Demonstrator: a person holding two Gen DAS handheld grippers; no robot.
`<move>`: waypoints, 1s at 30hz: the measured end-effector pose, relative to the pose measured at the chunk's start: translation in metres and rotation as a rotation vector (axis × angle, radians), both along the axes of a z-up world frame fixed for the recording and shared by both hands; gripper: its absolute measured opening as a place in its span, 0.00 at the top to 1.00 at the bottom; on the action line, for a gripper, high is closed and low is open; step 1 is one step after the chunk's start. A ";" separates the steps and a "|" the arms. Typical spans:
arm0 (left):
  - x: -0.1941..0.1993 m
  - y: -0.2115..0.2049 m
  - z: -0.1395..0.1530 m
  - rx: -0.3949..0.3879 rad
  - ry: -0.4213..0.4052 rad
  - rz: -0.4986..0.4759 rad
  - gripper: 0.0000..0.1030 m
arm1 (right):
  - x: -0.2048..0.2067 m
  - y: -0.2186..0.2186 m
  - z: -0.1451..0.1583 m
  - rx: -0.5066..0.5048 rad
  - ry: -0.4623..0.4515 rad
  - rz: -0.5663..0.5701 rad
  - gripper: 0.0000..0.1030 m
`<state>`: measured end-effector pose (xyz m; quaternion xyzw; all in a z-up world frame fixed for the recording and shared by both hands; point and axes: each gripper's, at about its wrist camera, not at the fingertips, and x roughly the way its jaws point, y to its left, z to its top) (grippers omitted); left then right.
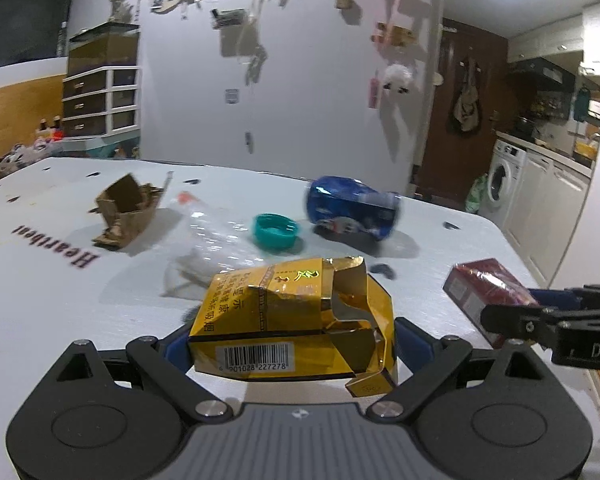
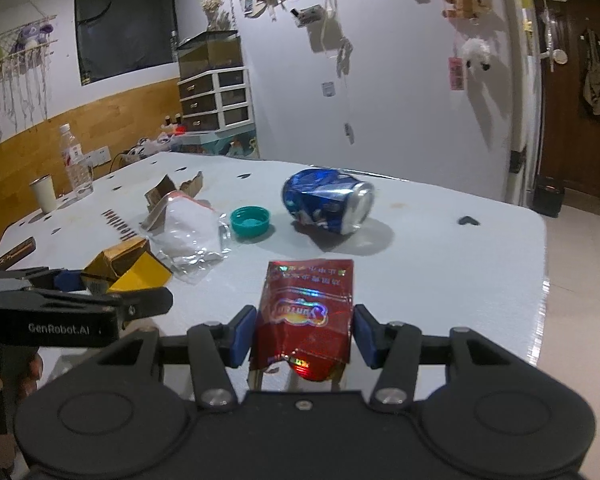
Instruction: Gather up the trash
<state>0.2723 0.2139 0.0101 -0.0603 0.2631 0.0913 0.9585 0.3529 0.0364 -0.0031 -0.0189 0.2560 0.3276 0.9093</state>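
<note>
My left gripper (image 1: 292, 340) is shut on a crushed gold cigarette pack (image 1: 292, 320), held just above the white table (image 1: 60, 312). The pack also shows in the right wrist view (image 2: 128, 272). My right gripper (image 2: 300, 336) is shut on a crumpled red cigarette pack (image 2: 306, 316), which also shows in the left wrist view (image 1: 488, 292). Farther on the table lie a crushed blue can (image 1: 352, 208) (image 2: 328, 204), a teal bottle cap (image 1: 275, 230) (image 2: 250, 221), a clear plastic bag (image 1: 208, 248) (image 2: 188, 236) and torn brown cardboard (image 1: 126, 210) (image 2: 168, 192).
A clear water bottle (image 2: 75, 160) and a white cup (image 2: 44, 194) stand at the table's far left edge. A dark flat box (image 2: 8, 258) lies at the left. The table's right edge (image 2: 540, 264) drops to the floor. A white wall (image 2: 380, 80) stands behind.
</note>
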 end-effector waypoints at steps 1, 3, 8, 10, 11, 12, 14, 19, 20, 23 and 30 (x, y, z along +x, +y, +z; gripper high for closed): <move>0.000 -0.005 -0.001 0.000 0.001 -0.005 0.06 | -0.001 -0.006 0.000 0.001 -0.002 -0.007 0.49; 0.000 -0.015 -0.001 -0.001 0.001 -0.013 0.06 | -0.003 -0.019 0.000 0.003 -0.006 -0.024 0.49; 0.001 -0.040 -0.001 -0.003 0.005 -0.035 0.06 | -0.009 -0.057 0.000 0.010 -0.008 -0.079 0.49; 0.002 -0.052 -0.002 0.000 0.008 -0.049 0.06 | -0.012 -0.073 -0.001 0.012 -0.011 -0.101 0.49; 0.002 -0.059 -0.002 0.001 0.010 -0.058 0.06 | -0.014 -0.082 -0.002 0.014 -0.010 -0.113 0.49; 0.002 -0.064 -0.002 0.001 0.011 -0.063 0.06 | -0.015 -0.090 -0.002 0.016 -0.009 -0.123 0.49; 0.002 -0.074 -0.003 0.002 0.014 -0.072 0.06 | -0.019 -0.107 -0.003 0.019 -0.009 -0.147 0.49; 0.002 -0.105 -0.003 0.001 0.012 -0.102 0.06 | -0.029 -0.147 -0.004 0.029 -0.008 -0.199 0.49; 0.002 -0.112 -0.003 0.000 0.011 -0.112 0.06 | -0.031 -0.155 -0.004 0.029 -0.009 -0.210 0.49; 0.001 -0.135 -0.003 0.002 0.011 -0.146 0.06 | -0.039 -0.178 -0.005 0.029 -0.013 -0.241 0.49; -0.002 -0.183 0.000 -0.016 -0.005 -0.220 0.06 | -0.058 -0.228 -0.006 0.038 -0.020 -0.310 0.49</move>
